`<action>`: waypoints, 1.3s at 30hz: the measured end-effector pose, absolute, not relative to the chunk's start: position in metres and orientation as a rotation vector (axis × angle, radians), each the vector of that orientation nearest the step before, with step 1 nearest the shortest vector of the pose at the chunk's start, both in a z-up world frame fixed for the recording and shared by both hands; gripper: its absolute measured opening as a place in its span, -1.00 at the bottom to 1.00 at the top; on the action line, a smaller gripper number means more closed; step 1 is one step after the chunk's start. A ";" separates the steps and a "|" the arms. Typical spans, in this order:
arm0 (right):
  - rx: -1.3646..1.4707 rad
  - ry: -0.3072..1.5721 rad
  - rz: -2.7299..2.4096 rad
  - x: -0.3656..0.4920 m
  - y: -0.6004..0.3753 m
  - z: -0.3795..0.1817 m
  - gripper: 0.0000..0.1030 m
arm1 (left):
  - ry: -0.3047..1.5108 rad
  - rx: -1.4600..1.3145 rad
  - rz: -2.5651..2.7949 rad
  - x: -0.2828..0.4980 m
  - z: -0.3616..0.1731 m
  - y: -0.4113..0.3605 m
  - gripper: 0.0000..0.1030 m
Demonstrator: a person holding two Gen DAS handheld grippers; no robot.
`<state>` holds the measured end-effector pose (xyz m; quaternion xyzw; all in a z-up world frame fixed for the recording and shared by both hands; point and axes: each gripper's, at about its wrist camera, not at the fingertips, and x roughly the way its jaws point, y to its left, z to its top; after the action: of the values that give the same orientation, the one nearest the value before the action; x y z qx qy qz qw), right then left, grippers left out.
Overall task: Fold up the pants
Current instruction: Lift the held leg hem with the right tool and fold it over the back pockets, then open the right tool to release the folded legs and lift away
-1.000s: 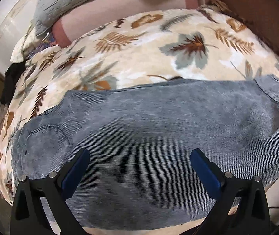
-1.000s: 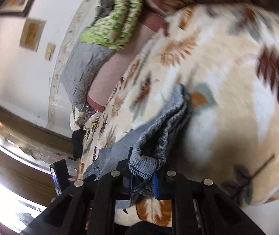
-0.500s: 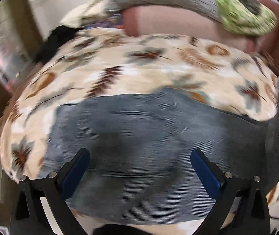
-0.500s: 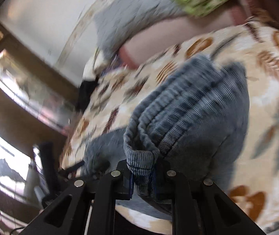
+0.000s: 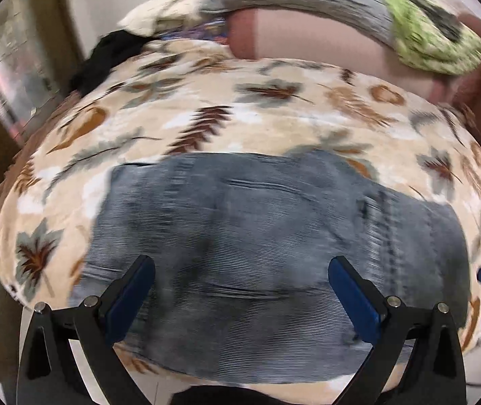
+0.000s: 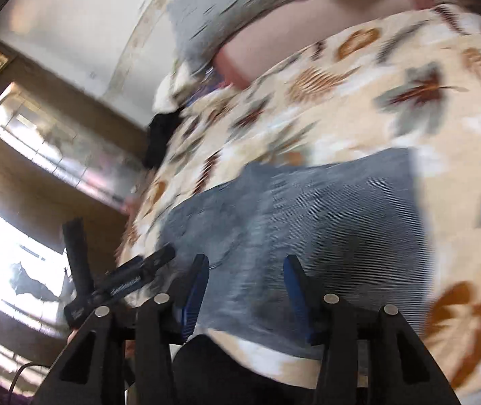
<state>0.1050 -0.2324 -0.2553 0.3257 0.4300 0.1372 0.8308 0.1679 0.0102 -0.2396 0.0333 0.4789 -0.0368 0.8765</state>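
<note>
Your pants (image 5: 274,253) are lying folded on the leaf-print blanket (image 5: 206,118), at its near edge. You're holding your left gripper (image 5: 240,300) over them, fingers spread wide, gripping nothing. Your right gripper (image 6: 245,290) is opening its fingers above the pants, nothing pinched between them.

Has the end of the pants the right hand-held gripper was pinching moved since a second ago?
Yes. It now lies flat on the pants against the leaf-print blanket, out of the opening right hand-held gripper.

Leaf-print bedspread (image 5: 274,114), white wall (image 6: 81,17), bright window (image 6: 10,249)
</note>
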 end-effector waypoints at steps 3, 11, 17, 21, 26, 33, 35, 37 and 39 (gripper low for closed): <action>0.694 0.970 0.189 0.100 -0.257 -0.274 -0.09 | 1.026 0.133 -0.168 0.158 -0.249 -0.027 0.99; 0.756 1.073 0.174 0.087 -0.262 -0.319 -0.21 | 1.031 0.237 -0.250 0.139 -0.266 -0.070 0.98; 0.727 1.125 0.243 0.073 -0.238 -0.325 -0.21 | 1.007 0.448 -0.137 0.143 -0.299 -0.078 0.87; 0.660 1.174 0.252 0.070 -0.233 -0.319 -0.22 | 1.028 0.388 -0.158 0.149 -0.294 -0.065 0.87; 0.568 1.044 0.260 0.078 -0.223 -0.276 -0.21 | 1.001 0.340 -0.099 0.148 -0.277 -0.039 0.86; 0.440 1.078 0.242 0.119 -0.175 -0.290 -0.21 | 0.981 0.168 0.092 0.142 -0.256 0.076 0.86; 0.368 1.157 0.252 0.124 -0.157 -0.311 -0.17 | 0.990 0.115 0.165 0.136 -0.255 0.119 0.86; 0.305 1.121 0.219 0.120 -0.147 -0.306 -0.17 | 1.005 0.065 0.223 0.128 -0.257 0.156 0.86; 0.317 1.073 0.228 0.114 -0.146 -0.293 -0.17 | 1.009 0.010 0.288 0.117 -0.259 0.196 0.86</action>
<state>0.1137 -0.1456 -0.2932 0.1501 0.5080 0.1077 0.8413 0.1169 0.1964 -0.2595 0.0048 0.4815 0.1374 0.8656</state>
